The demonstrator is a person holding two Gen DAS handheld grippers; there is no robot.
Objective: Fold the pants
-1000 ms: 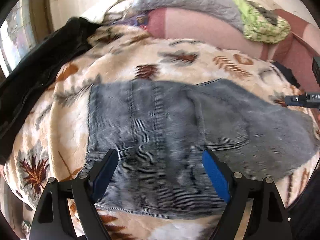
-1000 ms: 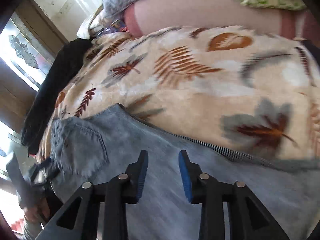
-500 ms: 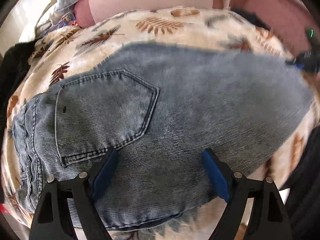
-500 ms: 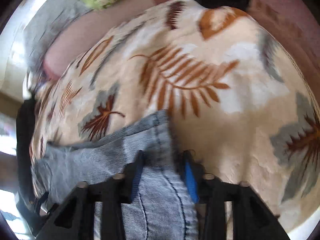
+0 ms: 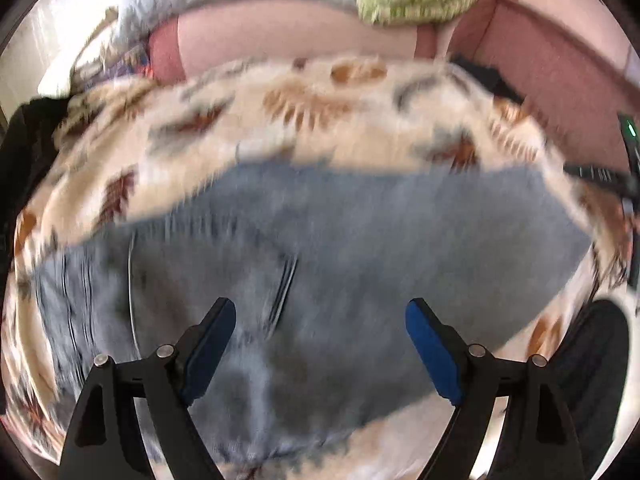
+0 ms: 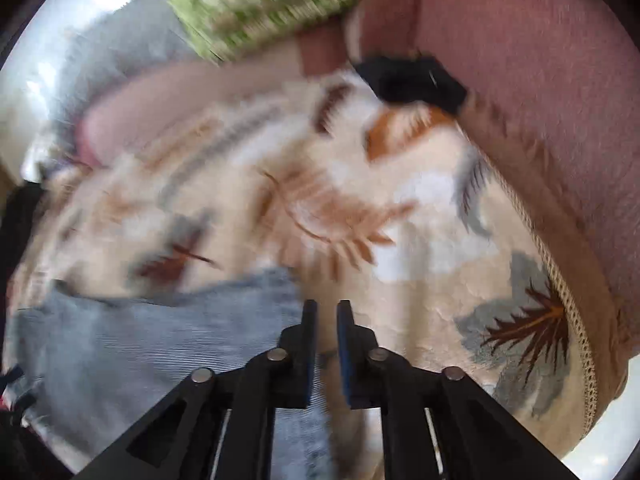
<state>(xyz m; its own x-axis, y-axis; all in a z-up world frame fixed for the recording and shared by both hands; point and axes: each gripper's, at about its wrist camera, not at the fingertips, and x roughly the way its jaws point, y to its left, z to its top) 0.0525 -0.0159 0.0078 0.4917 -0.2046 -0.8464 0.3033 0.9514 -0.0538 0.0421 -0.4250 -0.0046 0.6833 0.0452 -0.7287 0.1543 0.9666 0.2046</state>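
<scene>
Grey denim pants (image 5: 360, 248) were spread on a leaf-patterned blanket (image 5: 304, 120). The left gripper (image 5: 320, 344) was held wide open above them; the right gripper (image 6: 326, 320) was opening, its narrow gap empty.

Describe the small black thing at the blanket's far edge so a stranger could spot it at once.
Start at the leaf-print blanket covering the pink sofa. Follow it to the far edge, where it meets the sofa's back. The black object lies there: dark and angular, unlike the green patterned pillow above.
</scene>
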